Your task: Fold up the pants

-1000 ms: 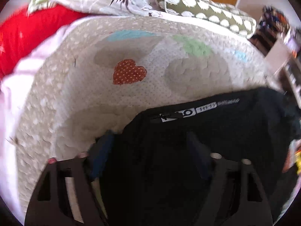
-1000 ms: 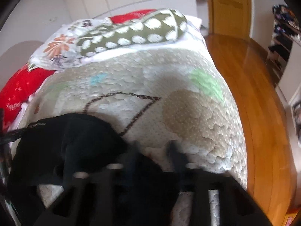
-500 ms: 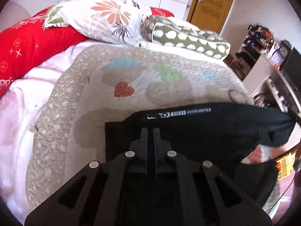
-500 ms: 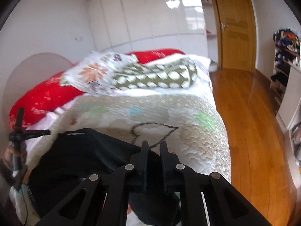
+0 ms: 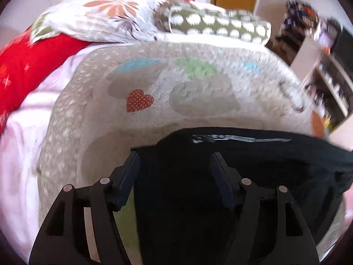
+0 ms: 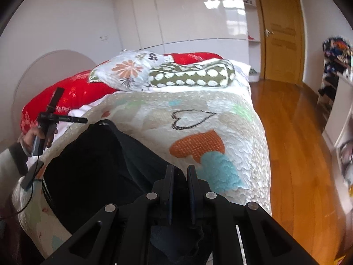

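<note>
My left gripper (image 5: 174, 163) has just been opening over the black pants (image 5: 253, 165) on the bed (image 5: 198, 101), while my right gripper (image 6: 179, 176) pinches their near-right end, the length running left.

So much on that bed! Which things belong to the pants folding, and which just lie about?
Belongs to the job:
black pants
left gripper, open
right gripper, shut on the pants
quilt underneath

Lying about:
flowered pillow
spotted green cushion
red blanket
</note>
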A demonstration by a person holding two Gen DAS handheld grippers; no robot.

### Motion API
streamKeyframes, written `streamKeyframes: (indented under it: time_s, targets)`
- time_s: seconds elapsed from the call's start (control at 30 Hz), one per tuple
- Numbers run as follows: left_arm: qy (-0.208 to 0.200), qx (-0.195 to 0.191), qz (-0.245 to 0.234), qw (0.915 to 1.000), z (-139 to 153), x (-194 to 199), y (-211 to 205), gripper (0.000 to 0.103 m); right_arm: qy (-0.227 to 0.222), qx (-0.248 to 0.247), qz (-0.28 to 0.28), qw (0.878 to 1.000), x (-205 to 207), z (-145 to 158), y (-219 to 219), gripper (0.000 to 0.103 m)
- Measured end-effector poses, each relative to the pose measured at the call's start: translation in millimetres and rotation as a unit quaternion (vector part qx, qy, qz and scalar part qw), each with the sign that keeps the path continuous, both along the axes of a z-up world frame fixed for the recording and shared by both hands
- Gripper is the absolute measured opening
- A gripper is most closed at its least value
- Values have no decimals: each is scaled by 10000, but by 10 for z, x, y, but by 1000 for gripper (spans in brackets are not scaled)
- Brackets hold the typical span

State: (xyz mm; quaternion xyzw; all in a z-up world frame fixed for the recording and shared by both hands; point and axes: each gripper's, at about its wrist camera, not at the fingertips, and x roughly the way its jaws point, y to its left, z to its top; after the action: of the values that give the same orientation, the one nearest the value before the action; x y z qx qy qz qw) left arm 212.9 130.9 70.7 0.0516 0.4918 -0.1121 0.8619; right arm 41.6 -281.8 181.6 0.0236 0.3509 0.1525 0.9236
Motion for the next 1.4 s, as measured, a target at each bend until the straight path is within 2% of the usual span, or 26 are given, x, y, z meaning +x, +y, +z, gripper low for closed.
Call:
streamKeyframes:
  time_s: [0.1, 0.2, 0.27, 0.3, 0.4, 0.47, 0.5, 0.57, 0.6, 0.67, 0.7, 0.8, 0.87, 0.9, 1.0, 1.1, 1.23, 1.3, 1.4]
  targets:
    - [119, 433, -417, 9981, -213, 187, -79, 67, 33, -24, -27, 10000, 66, -52, -55, 11]
    - [286, 719, -969, 9923, -401, 319, -173, 68, 55, -79, -38, 9999, 142, -74, -90, 11]
    - [320, 743, -1121, 9904, -456, 381, -186, 73, 66, -116, -45, 9999, 184, -85, -94, 11]
    - [314, 745, -1128, 9903, -464, 411, -177, 79, 75, -144, -50, 9999, 207, -96, -94, 11]
    - [287, 767, -1184, 9896, -461, 424, -165, 79, 91, -231, -65, 9997, 272, -110, -73, 11]
    - [213, 733, -1283, 9888, -449, 363, -186, 63, 76, -253, -93, 9996, 296, -102, -81, 11]
    - [228, 657, -1335, 9886, -448, 344, -209, 47, 61, -247, -109, 9996, 307, -94, -88, 11]
    - [71, 728, -1332, 9884, -426, 262, -258, 38, -7, -200, -156, 9997, 317, -52, -103, 11]
    - [28, 733, -1288, 9889, -406, 222, -275, 26, -50, -182, -181, 9997, 312, -27, -103, 11]
    - [-160, 836, -1117, 9901, -326, 139, -283, 15, -171, -131, -203, 9996, 279, 56, -96, 11]
    - [-253, 813, -1018, 9912, -270, 103, -261, 5, -248, -125, -186, 9994, 242, 108, -82, 11]
    - [-550, 407, -723, 9950, 9, -137, -122, 3, -489, -178, -155, 9985, 130, 275, -39, 11]
    - [-917, -23, -774, 9928, 233, -402, -54, 3, -619, -174, -126, 9979, 38, 382, -31, 11]
    - [-949, -102, -732, 9927, 308, -507, -38, 3, -694, -161, -97, 9974, -33, 446, -34, 11]
    - [-856, -150, -690, 9938, 407, -762, -72, 3, -752, -164, -33, 9970, -218, 537, -33, 11]
    - [-558, -100, -577, 9967, 352, -853, -161, 3, -687, -201, 142, 9973, -415, 519, 5, 11]
    - [-232, -88, -427, 9988, 205, -804, -284, 3, -343, -482, 513, 9969, -764, 299, 170, 11]
    - [-121, -205, -303, 9993, 128, -783, -292, 3, 69, -372, 753, 9964, -929, 65, 247, 11]
    - [-31, -258, -102, 9996, 3, -767, -312, 5, 645, -693, 1073, 9897, -1044, -304, 412, 11]
